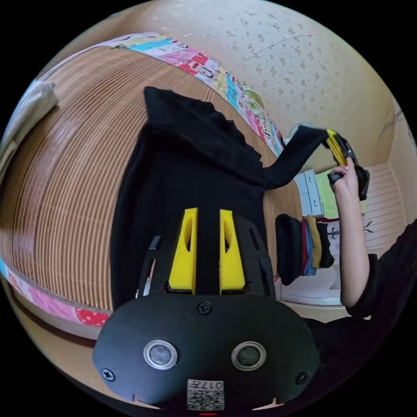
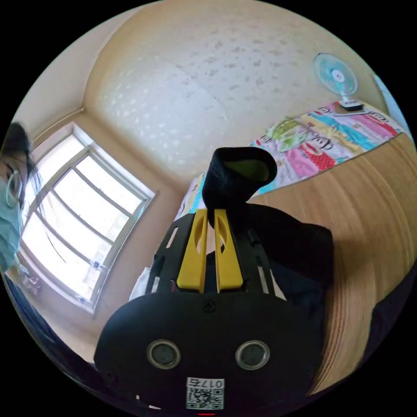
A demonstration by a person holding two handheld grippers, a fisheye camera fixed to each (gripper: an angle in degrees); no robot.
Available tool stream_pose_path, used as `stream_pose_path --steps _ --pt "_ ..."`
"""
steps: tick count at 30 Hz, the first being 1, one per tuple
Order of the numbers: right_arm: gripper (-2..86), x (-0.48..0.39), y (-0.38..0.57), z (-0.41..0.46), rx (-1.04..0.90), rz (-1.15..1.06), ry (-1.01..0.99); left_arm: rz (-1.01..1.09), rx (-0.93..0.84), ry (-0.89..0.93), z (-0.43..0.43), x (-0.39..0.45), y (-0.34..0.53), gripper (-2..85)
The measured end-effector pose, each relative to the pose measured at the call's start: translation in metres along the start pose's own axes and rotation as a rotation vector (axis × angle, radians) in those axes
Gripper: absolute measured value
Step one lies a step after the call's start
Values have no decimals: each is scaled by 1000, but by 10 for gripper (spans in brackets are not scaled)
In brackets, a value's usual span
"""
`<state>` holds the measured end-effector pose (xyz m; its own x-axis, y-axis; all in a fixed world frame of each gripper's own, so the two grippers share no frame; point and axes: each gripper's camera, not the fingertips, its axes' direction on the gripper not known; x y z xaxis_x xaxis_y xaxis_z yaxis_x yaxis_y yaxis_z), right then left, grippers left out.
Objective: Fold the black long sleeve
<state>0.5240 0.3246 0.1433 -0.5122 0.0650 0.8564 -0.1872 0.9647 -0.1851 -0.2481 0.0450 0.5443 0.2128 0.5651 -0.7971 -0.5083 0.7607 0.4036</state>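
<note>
Two pairs of yellow jaws work the black long sleeve (image 1: 182, 173) spread on a ribbed bamboo mat (image 1: 65, 186): the left gripper (image 1: 207, 213) slightly parted above its body, the right gripper (image 2: 209, 217) pinching the lifted cuff, beyond a colourful printed quilt (image 2: 321, 143), fan (image 2: 339, 82) and window (image 2: 82, 217).

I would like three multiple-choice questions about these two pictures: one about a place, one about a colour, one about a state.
1. Where does the body of the black long sleeve lie?
A. on the woven mat
B. on a chair
C. in a drawer

2. What colour are the gripper jaws?
A. red
B. yellow
C. white

3. What is the right gripper doing?
A. hanging open over the floor
B. holding a fan
C. gripping the sleeve cuff, lifted up

Answers:
1. A, the shirt is spread flat on the woven mat.
2. B, both jaws are yellow in each view.
3. C, the sleeve cuff sits between the closed jaws, raised off the mat.
</note>
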Motion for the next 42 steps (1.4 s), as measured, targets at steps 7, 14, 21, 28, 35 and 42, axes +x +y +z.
stream_pose_path --steps 7,14,21,28,35,42 --pt "38 -29 189 272 -774 -108 64 -67 72 4 -63 -41 -4 85" --pt "46 13 192 148 -716 -133 43 -75 42 -14 -107 -73 -12 98" --pt "82 103 207 16 -974 -38 353 50 -306 17 -134 -117 -14 113" --pt "114 184 268 -63 -1290 202 324 127 -616 72 -129 -158 -30 129" --pt "137 242 291 -59 -1353 305 169 303 -856 124 -106 -145 -54 118" --pt "120 280 272 -68 -1328 388 2 219 -908 298 -125 -162 -67 42"
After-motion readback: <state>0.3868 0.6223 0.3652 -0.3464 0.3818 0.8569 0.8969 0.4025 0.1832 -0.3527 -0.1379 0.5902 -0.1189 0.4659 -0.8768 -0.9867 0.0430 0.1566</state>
